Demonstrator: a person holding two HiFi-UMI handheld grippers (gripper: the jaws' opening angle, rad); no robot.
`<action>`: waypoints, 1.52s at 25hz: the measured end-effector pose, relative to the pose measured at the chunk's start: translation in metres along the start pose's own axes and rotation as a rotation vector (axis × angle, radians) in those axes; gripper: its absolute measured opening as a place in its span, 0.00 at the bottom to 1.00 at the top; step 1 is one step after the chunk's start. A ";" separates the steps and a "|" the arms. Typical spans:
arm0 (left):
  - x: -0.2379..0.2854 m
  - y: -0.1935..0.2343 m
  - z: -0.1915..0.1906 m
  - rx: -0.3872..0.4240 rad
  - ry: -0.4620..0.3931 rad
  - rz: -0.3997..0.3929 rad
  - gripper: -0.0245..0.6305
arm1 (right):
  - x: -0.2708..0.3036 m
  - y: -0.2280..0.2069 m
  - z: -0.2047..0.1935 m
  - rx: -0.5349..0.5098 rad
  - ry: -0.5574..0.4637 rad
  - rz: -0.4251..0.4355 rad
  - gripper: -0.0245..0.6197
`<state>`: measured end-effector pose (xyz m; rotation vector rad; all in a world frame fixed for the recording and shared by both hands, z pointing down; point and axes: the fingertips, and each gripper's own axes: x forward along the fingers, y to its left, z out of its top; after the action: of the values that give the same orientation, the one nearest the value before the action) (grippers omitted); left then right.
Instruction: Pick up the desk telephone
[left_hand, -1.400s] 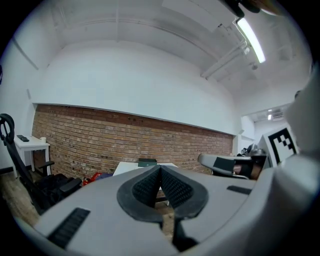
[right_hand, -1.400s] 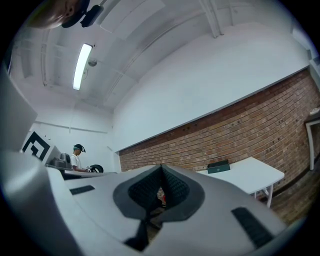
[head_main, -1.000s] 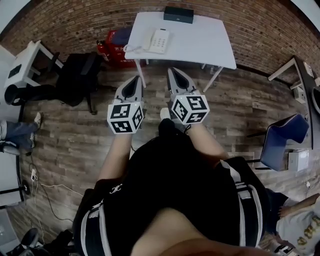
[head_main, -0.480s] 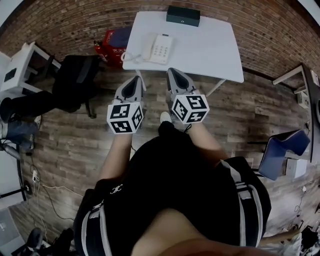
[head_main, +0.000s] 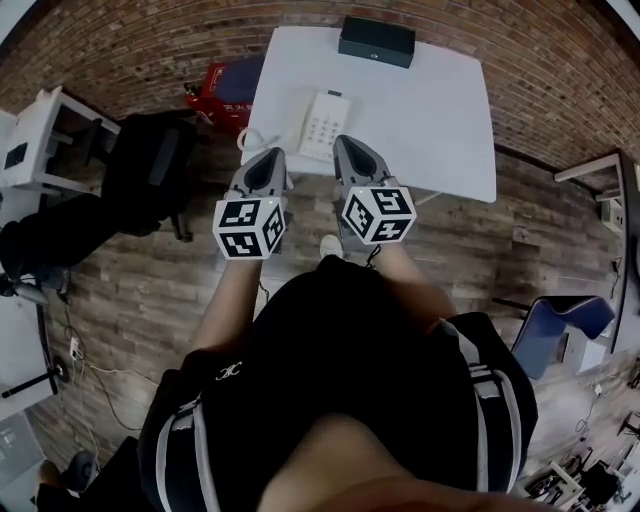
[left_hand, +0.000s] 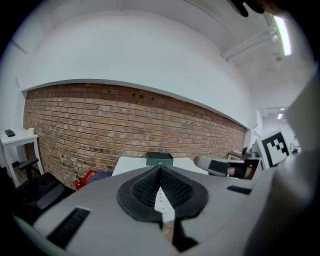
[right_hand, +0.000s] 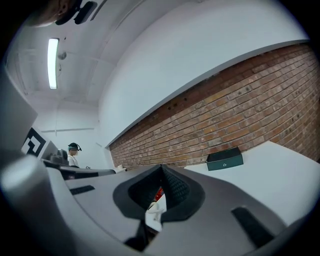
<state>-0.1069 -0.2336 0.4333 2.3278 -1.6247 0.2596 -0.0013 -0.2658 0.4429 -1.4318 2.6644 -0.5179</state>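
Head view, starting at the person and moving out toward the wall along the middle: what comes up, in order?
left tongs and right tongs side by side → white desk telephone → dark box at the far edge of the table → brick wall

I see white table (head_main: 440, 110), rect. top, standing on wood-plank floor (head_main: 140, 290). Two things on top. Nearer me, twd front-left edge: desk telephone (head_main: 323, 122), white w/ keypad facing up, handset along its left side. At far edge, approx. mid-width: dark green box (head_main: 376, 41), flat, long side parallel to edge. Box and phone well apart.
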 end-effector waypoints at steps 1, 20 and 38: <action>0.011 0.004 0.002 -0.003 0.009 -0.001 0.04 | 0.010 -0.006 0.002 0.004 0.006 0.000 0.04; 0.143 0.077 -0.027 -0.064 0.216 -0.079 0.04 | 0.109 -0.104 -0.050 0.104 0.183 -0.201 0.04; 0.256 0.111 -0.118 -0.351 0.547 -0.323 0.46 | 0.162 -0.174 -0.142 0.366 0.416 -0.289 0.22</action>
<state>-0.1201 -0.4565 0.6385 1.9763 -0.9353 0.4486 0.0154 -0.4505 0.6488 -1.7460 2.4443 -1.3847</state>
